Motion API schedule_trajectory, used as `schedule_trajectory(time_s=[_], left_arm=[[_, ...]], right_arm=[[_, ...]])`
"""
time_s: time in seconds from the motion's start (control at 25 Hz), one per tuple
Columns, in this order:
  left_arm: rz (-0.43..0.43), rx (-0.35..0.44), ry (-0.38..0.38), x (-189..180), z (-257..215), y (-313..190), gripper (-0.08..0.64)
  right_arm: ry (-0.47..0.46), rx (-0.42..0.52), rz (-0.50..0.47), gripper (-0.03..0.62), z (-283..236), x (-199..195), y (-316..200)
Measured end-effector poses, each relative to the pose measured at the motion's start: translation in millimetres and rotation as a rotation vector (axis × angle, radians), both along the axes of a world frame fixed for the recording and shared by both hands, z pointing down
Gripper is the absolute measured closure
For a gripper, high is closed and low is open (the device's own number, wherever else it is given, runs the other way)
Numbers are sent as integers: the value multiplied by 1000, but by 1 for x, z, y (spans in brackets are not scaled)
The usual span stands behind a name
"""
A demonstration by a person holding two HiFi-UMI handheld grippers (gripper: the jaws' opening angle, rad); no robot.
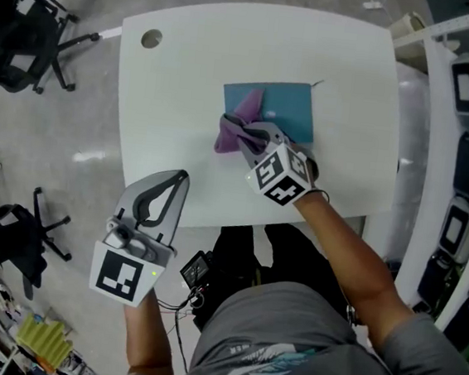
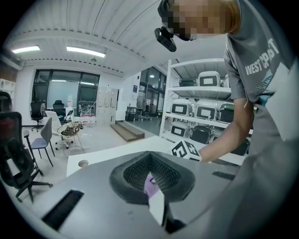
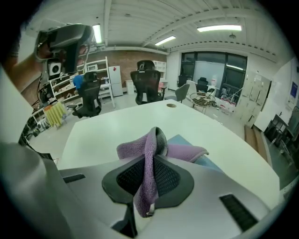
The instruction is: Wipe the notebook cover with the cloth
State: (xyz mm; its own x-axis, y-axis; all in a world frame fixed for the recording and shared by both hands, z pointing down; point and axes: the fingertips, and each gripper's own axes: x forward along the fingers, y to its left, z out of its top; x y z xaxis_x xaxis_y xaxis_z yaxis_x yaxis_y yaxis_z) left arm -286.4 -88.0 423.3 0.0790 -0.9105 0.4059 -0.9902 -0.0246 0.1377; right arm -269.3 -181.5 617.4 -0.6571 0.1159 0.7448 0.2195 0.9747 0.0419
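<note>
A blue notebook (image 1: 288, 109) lies flat near the middle of the white table (image 1: 178, 93). My right gripper (image 1: 233, 132) is shut on a purple cloth (image 1: 240, 121), which rests over the notebook's left part and hangs past its left edge. In the right gripper view the cloth (image 3: 150, 154) runs up between the jaws and drapes onto the notebook (image 3: 181, 139). My left gripper (image 1: 180, 177) is held off the table's near left edge, jaws together, with nothing in them. The left gripper view shows only a thin slit between its jaws (image 2: 152, 179).
A round cable hole (image 1: 151, 38) sits at the table's far left corner. Office chairs (image 1: 34, 37) stand on the floor to the left. Shelving with white cases (image 1: 466, 124) runs along the right. The person's body is at the near edge.
</note>
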Motion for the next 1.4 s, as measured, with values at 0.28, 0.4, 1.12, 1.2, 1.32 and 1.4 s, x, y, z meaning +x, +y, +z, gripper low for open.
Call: schedule_trajectory(time_s=[0.28, 0.4, 1.12, 1.2, 1.32, 1.4], left_arm=[[16, -4, 6, 6, 4, -4, 558], [18, 2, 5, 6, 4, -6, 558], [-18, -8, 12, -2, 11, 5, 558], [-22, -8, 13, -2, 11, 5, 558], [-29, 1, 13, -3, 10, 4, 558], [-30, 3, 12, -2, 9, 4, 558]], right_arm=[[79, -23, 120, 528, 8, 72, -32], [112, -40, 247, 528, 14, 98, -72], [120, 10, 278, 528, 9, -23, -132], [114, -2, 216, 528, 8, -39, -108], [109, -21, 126, 528, 8, -47, -67], [112, -36, 72, 528, 8, -38, -41]])
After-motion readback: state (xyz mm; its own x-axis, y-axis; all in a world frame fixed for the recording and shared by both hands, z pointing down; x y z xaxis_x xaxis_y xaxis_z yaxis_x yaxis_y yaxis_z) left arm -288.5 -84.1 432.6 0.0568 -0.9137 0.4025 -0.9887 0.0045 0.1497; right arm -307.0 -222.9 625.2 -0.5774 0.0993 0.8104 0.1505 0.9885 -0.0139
